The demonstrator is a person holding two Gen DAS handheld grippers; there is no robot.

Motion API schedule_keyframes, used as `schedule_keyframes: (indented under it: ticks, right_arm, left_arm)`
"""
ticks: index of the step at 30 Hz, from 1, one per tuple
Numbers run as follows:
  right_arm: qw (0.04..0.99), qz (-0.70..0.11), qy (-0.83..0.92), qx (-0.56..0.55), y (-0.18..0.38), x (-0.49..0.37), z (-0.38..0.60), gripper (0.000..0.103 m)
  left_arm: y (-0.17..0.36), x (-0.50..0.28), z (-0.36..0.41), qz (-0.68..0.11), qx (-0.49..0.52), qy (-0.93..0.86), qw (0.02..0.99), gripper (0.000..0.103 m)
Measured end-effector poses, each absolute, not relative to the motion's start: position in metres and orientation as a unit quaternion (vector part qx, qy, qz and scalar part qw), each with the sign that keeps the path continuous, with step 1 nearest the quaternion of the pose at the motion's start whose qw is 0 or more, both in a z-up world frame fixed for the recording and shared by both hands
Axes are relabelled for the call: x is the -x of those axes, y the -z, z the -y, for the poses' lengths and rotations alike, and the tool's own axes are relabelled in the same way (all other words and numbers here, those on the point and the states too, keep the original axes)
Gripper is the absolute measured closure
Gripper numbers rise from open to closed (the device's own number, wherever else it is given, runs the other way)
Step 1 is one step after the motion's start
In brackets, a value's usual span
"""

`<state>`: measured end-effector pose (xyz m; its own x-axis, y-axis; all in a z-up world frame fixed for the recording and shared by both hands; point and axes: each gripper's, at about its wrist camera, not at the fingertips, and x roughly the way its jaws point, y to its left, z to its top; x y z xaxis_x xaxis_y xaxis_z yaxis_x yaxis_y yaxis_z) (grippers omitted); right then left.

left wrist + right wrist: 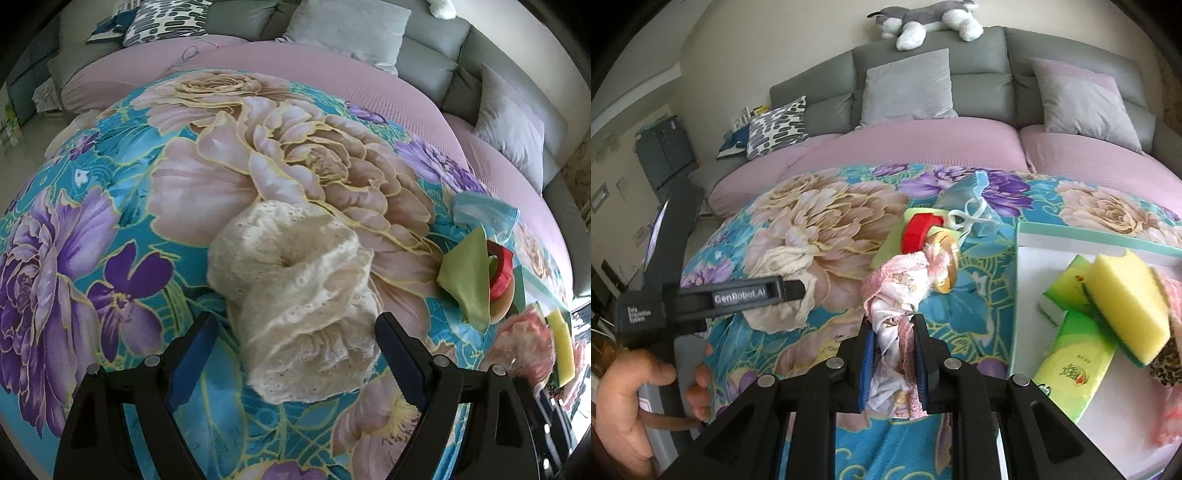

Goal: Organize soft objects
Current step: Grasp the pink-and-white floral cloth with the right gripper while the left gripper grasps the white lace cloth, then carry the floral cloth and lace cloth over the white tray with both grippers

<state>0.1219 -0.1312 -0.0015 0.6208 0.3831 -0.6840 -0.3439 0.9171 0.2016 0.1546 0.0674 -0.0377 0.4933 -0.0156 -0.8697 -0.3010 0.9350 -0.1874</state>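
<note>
A cream lace cloth (295, 295) lies bunched on the floral blanket (110, 229). My left gripper (295, 332) is open, its jaws on either side of the cloth's near end. The cloth also shows in the right wrist view (783, 295), partly behind the left gripper's body. My right gripper (894, 325) is shut on a pink-trimmed printed cloth (897, 280) and holds it above the blanket. A white box (1052, 406) at the right holds a yellow sponge (1126, 302), green tissue packs (1075, 365) and other fabric.
A green cloth (465, 277), a red ring (502, 269) and a pale blue bag (484, 214) lie together at the blanket's right. Grey and patterned pillows (908, 88) and a plush dog (923, 18) sit at the grey headboard. Pink sheet beyond the blanket.
</note>
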Motion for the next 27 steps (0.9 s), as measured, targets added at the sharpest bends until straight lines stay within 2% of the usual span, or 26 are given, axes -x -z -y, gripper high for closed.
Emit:
schedule_keyframes:
  ticks: [6,11,17,20,22,27]
  right_arm:
    - [0.905,-0.379,-0.192,-0.031,-0.001,-0.123,0.140,0.082]
    - [0.907,-0.375,-0.188,-0.039,-0.002,-0.122,0.146,0.082]
    - [0.909,-0.371,-0.184,-0.047,-0.004,-0.123,0.153,0.082]
    - [0.909,-0.370,-0.184,-0.055,-0.005,-0.123,0.157,0.082]
    - [0.910,-0.368,-0.184,-0.059,-0.007,-0.123,0.160,0.082]
    - [0.911,-0.364,-0.184,-0.067,-0.010,-0.122,0.164,0.082]
  left_arm:
    - [0.041,-0.159,-0.056,-0.501,0.134,-0.089,0.851,0.015]
    - [0.042,-0.162,-0.054,-0.500,0.126,-0.095,0.852,0.024]
    - [0.041,-0.161,-0.054,-0.494,0.135,-0.100,0.853,0.037]
    - [0.040,-0.161,-0.054,-0.490,0.138,-0.104,0.855,0.046]
    - [0.039,-0.160,-0.056,-0.486,0.149,-0.102,0.855,0.056]
    - [0.037,-0.159,-0.058,-0.478,0.160,-0.104,0.857,0.067]
